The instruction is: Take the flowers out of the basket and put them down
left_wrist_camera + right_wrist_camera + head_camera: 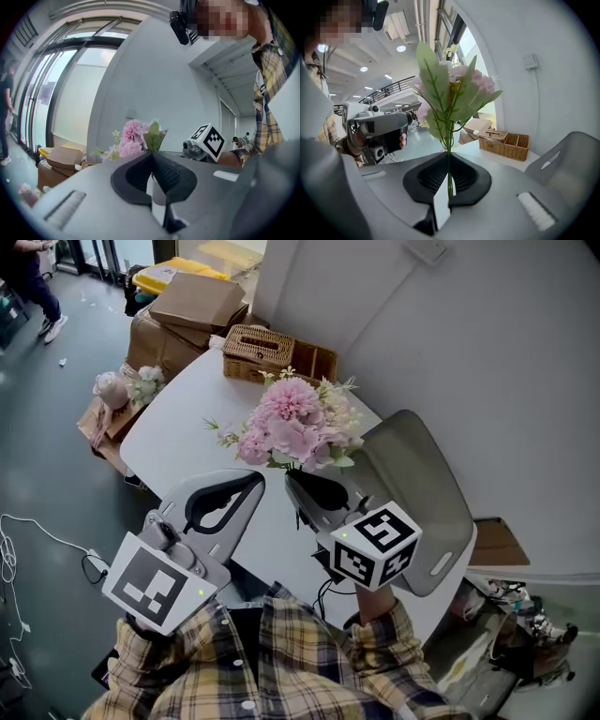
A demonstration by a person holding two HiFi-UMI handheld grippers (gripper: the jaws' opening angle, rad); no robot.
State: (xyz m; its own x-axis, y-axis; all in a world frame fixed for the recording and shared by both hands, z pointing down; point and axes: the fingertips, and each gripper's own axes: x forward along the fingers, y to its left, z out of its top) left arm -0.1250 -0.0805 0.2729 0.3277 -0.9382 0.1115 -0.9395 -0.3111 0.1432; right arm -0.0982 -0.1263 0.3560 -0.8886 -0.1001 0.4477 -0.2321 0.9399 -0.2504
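Your right gripper [292, 476] is the one that matters: its jaws are closed to a narrow slit on the green stem [449, 164] of the flowers [295, 427], pinching it low down. The stem runs on from the tips and the pink heads and leaves fan out beyond them, on the side toward the basket [272, 352]. So the bunch is already out of the basket and well apart from it, carried over the white table [178, 427], with its long axis roughly in line with your gripper. I judge that setting it down depends on the bare table just left of and below the blooms: lower the heads there first and the stem should follow flat. Your left gripper [255, 479] sits just beside the right one, on its left, jaws together with nothing between them; it is near enough to steady the heads but does not touch them. What you cannot read from here is the height: the head view looks steeply down and no view shows the gap between the lowest leaf and the tabletop. The cut end of the stem is hidden inside the pads. The grey chair [422, 484] stands close on your right, and the basket's inside is too small to tell whether anything remains in it.
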